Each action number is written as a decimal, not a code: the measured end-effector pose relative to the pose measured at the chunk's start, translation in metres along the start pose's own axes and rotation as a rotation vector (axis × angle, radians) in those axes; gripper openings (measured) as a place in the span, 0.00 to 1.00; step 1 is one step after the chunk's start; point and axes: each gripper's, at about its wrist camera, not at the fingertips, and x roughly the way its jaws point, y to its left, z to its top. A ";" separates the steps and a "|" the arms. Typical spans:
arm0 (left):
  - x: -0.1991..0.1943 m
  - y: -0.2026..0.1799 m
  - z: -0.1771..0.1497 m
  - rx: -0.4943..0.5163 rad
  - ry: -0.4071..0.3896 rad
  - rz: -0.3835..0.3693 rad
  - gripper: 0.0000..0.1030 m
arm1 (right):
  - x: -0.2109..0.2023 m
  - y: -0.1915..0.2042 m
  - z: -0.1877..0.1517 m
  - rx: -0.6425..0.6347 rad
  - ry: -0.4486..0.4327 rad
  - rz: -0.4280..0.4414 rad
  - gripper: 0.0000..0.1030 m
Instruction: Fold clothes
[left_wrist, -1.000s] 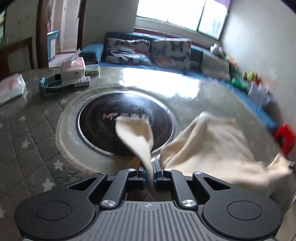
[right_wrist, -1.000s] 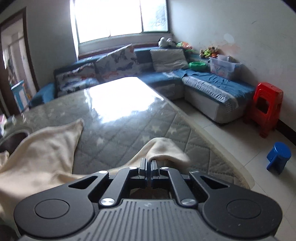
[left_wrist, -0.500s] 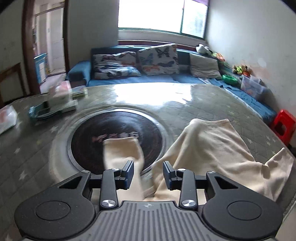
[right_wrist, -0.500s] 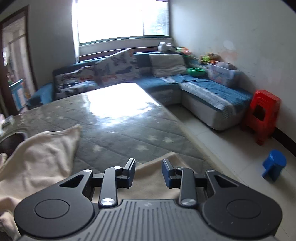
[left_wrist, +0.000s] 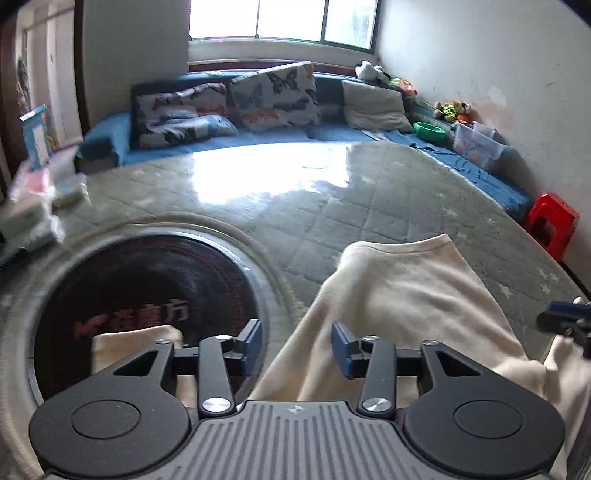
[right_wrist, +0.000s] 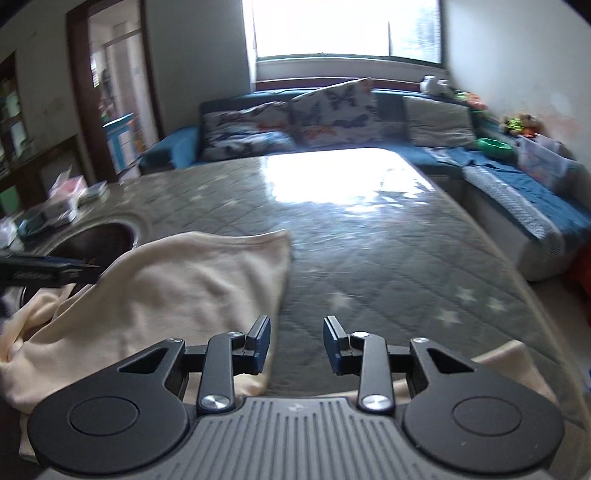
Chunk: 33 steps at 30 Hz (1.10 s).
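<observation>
A cream garment (left_wrist: 406, 314) lies spread on the quilted grey table (left_wrist: 332, 221), one sleeve (left_wrist: 136, 339) resting on the dark round hob (left_wrist: 147, 295). My left gripper (left_wrist: 296, 347) hovers over the garment's near edge. Its jaws are opening, and the cloth lies below the gap, untouched by the pads. In the right wrist view the same garment (right_wrist: 184, 288) fills the left side, and another cream flap (right_wrist: 517, 365) lies at the lower right. My right gripper (right_wrist: 297, 345) is open over bare table beside the cloth edge. Each gripper shows at the other view's edge: right gripper (left_wrist: 565, 321), left gripper (right_wrist: 48, 273).
Tissue packs and small boxes (left_wrist: 29, 214) sit at the table's far left. A blue sofa (left_wrist: 258, 140) with cushions runs behind and along the right wall. A red stool (left_wrist: 550, 225) stands beyond the table's curved right edge (right_wrist: 517, 277).
Both grippers were shut on cream cloth a second ago and have let go and opened. The released sleeve now lies flat on the hob, and both hands have shifted sideways.
</observation>
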 end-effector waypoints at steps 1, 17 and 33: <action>0.004 0.000 0.001 -0.002 0.005 -0.011 0.45 | 0.006 0.006 0.002 -0.014 0.005 0.013 0.31; -0.037 -0.069 -0.031 0.250 -0.130 -0.212 0.10 | 0.024 0.012 0.016 -0.024 0.000 0.023 0.31; -0.028 -0.055 -0.021 0.088 -0.012 -0.139 0.49 | 0.026 -0.002 0.015 0.027 0.007 -0.001 0.31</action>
